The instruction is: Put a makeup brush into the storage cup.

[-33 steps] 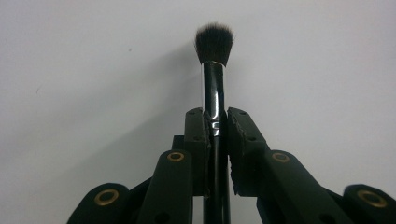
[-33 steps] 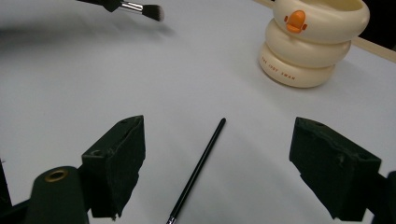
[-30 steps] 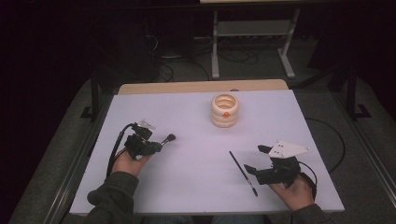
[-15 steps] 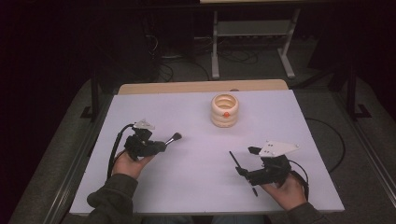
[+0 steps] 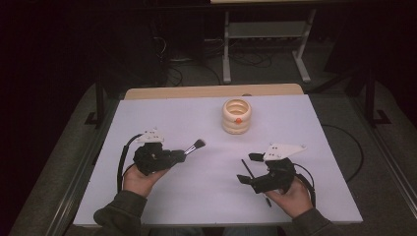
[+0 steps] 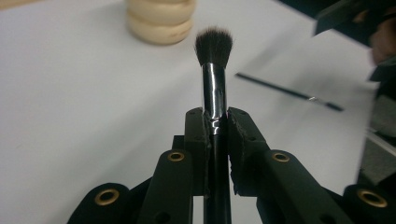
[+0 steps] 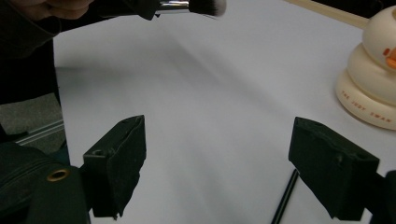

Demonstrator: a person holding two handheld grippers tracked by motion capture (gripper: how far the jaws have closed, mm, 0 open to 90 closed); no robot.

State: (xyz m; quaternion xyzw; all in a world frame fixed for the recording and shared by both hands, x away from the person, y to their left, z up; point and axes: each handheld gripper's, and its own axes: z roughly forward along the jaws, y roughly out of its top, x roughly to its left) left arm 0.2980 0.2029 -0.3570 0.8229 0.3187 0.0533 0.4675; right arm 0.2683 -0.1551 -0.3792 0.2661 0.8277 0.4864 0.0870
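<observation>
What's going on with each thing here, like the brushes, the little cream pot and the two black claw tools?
Left gripper: shut on the makeup brush.
Makeup brush: held by its handle, bristles pointing out past the jaws, off the table.
Right gripper: open, nothing between its jaws.
Thin black brush: lying flat on the table, not held.
Cream holder: upright; its contents can't be made out.

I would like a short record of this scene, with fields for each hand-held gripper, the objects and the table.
left hand-held gripper: shut on the makeup brush, bristles forward
right hand-held gripper: open, nothing between the jaws
thin brush: lying flat on the table, near the right hand-held gripper
holder: cream, ringed, upright, far middle
table: white top
</observation>
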